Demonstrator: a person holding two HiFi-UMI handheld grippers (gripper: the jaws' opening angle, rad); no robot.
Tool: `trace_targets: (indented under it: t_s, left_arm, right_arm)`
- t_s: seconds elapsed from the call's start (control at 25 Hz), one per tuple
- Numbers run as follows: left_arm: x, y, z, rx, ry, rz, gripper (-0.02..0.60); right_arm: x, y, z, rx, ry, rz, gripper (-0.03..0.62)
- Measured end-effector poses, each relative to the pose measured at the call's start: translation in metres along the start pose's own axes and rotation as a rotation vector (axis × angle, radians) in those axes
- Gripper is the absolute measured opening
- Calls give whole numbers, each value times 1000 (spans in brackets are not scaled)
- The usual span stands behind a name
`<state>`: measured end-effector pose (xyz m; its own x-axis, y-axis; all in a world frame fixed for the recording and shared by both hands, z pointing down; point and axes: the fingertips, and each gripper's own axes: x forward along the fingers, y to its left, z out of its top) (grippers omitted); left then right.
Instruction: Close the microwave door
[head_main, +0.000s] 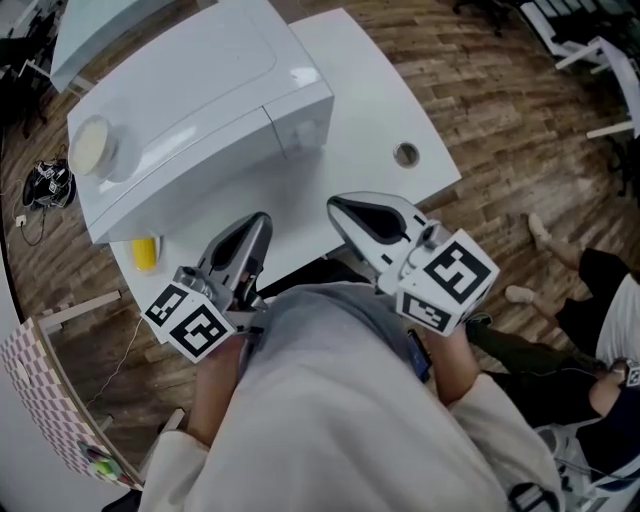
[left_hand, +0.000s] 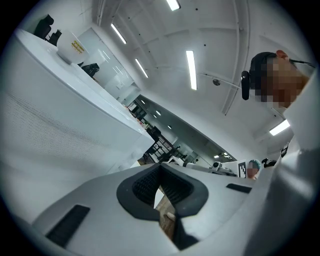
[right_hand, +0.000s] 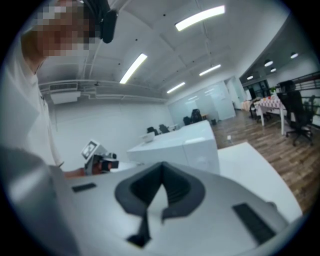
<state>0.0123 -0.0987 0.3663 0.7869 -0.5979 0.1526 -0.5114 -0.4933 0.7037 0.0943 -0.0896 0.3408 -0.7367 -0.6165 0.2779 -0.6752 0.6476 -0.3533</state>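
A white microwave (head_main: 200, 90) stands on a white table (head_main: 375, 90) with its door flush against the body. It also fills the left of the left gripper view, microwave (left_hand: 50, 130), and sits mid-distance in the right gripper view, microwave (right_hand: 185, 142). My left gripper (head_main: 262, 222) is held near my body at the table's near edge, below the microwave's front; its jaws meet at the tips with nothing between, left gripper (left_hand: 160, 167). My right gripper (head_main: 335, 207) hovers beside it, right gripper (right_hand: 161, 179), equally shut and empty. Neither touches the microwave.
A white round container (head_main: 92, 147) rests on the microwave's top left corner. A yellow object (head_main: 146, 252) sits on the table below it. A cable hole (head_main: 406, 154) marks the table's right part. Another person (head_main: 600, 330) sits at right on the wood floor.
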Motion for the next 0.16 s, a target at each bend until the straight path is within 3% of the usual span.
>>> trace_targets:
  t_s: [0.16]
  left_arm:
    - [0,2,1,-7,0,-2,15]
  right_arm:
    - [3,-2,-3,18,3,-9,20]
